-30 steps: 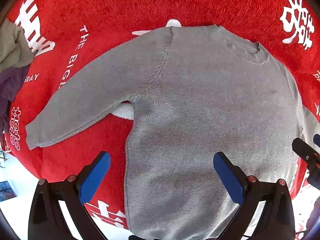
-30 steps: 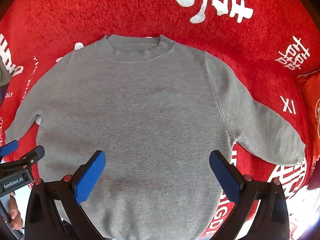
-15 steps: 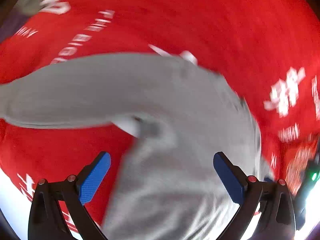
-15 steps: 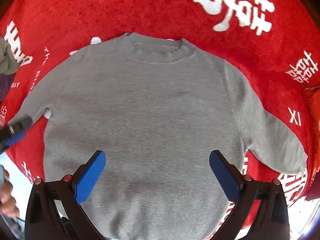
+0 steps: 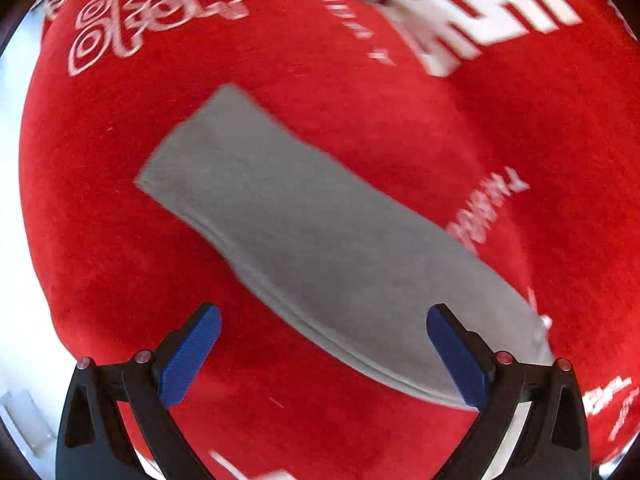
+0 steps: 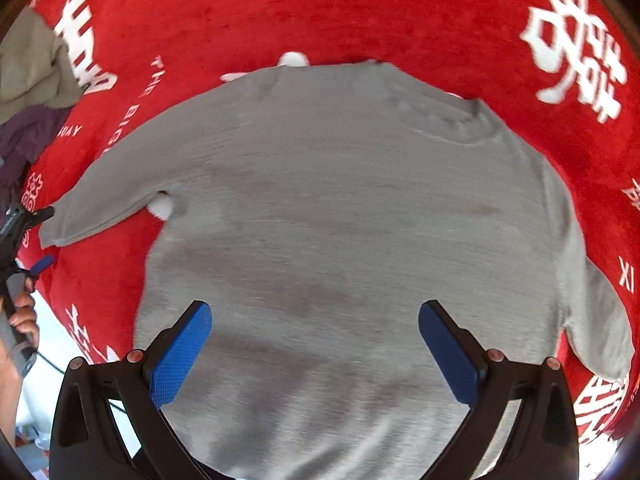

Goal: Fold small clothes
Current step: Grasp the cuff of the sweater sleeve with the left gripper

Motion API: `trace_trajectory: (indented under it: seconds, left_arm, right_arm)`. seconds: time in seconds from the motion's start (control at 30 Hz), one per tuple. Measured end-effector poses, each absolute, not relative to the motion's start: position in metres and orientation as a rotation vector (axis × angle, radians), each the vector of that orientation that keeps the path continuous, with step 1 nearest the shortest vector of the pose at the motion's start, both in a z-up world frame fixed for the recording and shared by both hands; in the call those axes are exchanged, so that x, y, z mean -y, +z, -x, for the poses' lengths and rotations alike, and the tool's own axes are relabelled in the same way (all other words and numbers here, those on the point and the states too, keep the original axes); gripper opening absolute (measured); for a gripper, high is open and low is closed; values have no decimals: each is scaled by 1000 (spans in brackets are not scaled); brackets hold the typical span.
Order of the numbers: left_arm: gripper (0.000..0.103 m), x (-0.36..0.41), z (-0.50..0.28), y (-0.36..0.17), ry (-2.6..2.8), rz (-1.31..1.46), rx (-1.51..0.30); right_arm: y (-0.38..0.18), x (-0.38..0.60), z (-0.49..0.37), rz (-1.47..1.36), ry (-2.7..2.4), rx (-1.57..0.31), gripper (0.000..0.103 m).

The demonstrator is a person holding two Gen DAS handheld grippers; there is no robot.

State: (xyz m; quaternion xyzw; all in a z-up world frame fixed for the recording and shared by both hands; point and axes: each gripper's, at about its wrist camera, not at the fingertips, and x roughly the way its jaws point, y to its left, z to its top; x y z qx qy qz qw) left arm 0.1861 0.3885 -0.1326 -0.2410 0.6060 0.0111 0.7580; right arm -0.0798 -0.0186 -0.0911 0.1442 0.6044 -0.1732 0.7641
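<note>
A small grey sweater (image 6: 340,216) lies flat and spread out on a red cloth (image 6: 280,12) with white lettering. Its left sleeve (image 5: 304,240) fills the left wrist view, the cuff pointing up left. My left gripper (image 5: 324,354) is open and empty, hovering over the sleeve near its lower edge; it also shows at the left edge of the right wrist view (image 6: 34,240), beside the cuff. My right gripper (image 6: 316,348) is open and empty above the sweater's lower body. The right sleeve (image 6: 600,320) lies out to the right.
A pile of other clothes, olive (image 6: 32,64) and purple (image 6: 24,140), lies at the far left of the red cloth. The cloth's near edge drops to a pale floor (image 5: 12,240) on the left. A hand (image 6: 22,316) holds the left gripper.
The left gripper has swung left from over the sweater's body to over the left sleeve. The right gripper has shifted left and turned a little. Both stay open.
</note>
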Motion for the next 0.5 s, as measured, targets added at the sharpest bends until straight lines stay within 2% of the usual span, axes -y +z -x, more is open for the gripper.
trace_trajectory:
  seconds: [0.23,0.3,0.37,0.4,0.43,0.47,0.5]
  left_arm:
    - [103,-390,-208,-145,-5,545,-1298]
    - [89,-383,-214,-145,24,508,-1308]
    - [67,-380,-216,-144,68,444,-1321]
    - [60,-378,-217,-144,73,420,-1321]
    - [42,-377,-220,-141,50,410,-1312]
    - [17,-376,-221,-139,28,405,-1307]
    - [12,-374,-222,-136,1,393,-1307]
  right_arm:
    - [-101,-15,57,-274,-330,-1342,103]
    - [-102,-22,52,-272,-320,-1344,103]
    - [-101,-28,48,-268,-313,-1341,103]
    - [-100,-31,46,-268,-310,-1338,103]
    - [-98,-33,45,-269,-306,-1332,103]
    - [-97,-35,44,-270,-304,-1326,103]
    - [-95,-36,44,-274,-304,-1321,103]
